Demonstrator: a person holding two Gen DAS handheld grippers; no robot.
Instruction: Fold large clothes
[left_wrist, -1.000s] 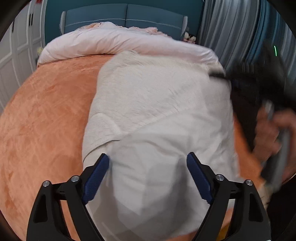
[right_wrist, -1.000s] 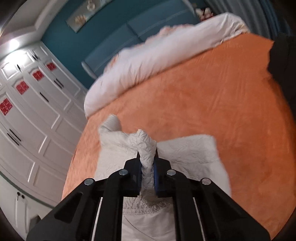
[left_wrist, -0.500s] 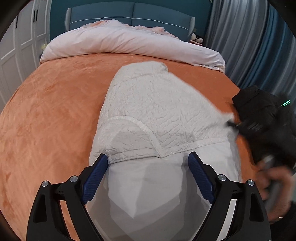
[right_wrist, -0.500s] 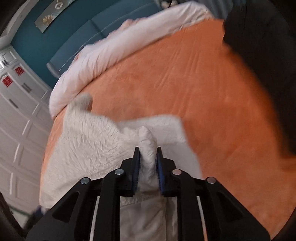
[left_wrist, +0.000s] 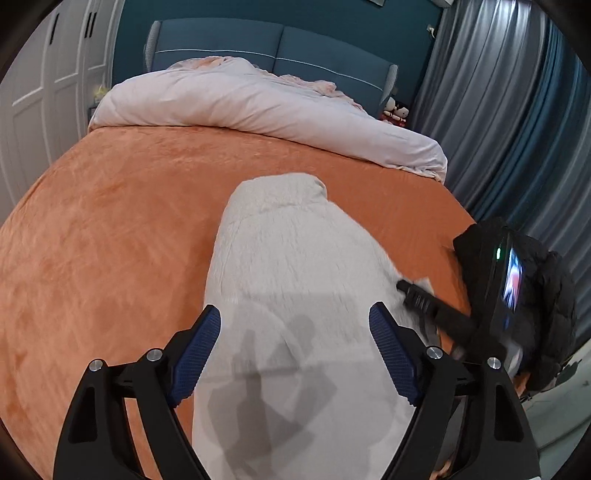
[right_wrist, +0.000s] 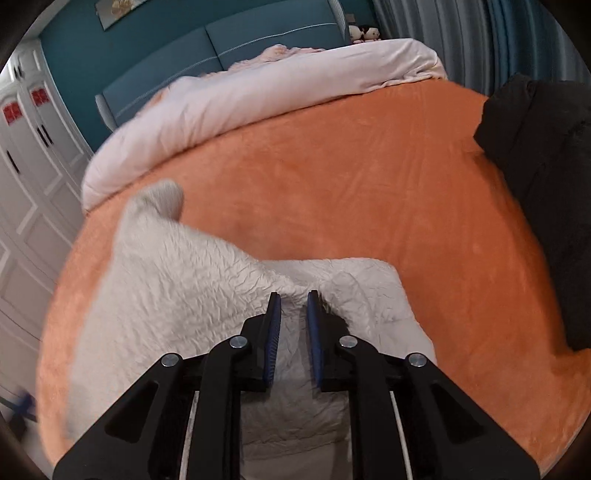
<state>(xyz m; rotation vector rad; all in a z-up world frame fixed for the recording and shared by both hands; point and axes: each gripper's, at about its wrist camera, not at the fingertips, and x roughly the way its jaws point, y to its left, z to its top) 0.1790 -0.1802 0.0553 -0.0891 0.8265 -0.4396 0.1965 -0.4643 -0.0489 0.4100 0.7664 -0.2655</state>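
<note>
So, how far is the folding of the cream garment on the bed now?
Done: a textured flap of the cream garment lies folded over its middle. In hand: the right tool sits at that fold, jaws narrow, just closing slightly, nothing visibly pinched; the left tool hangs wide open above the cloth, narrowing slightly. Left: probably further folds, since the garment lies long.

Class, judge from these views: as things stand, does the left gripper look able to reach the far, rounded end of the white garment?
Probably yes. The left gripper hangs open over the white garment, and nothing lies between it and the far end.
</note>
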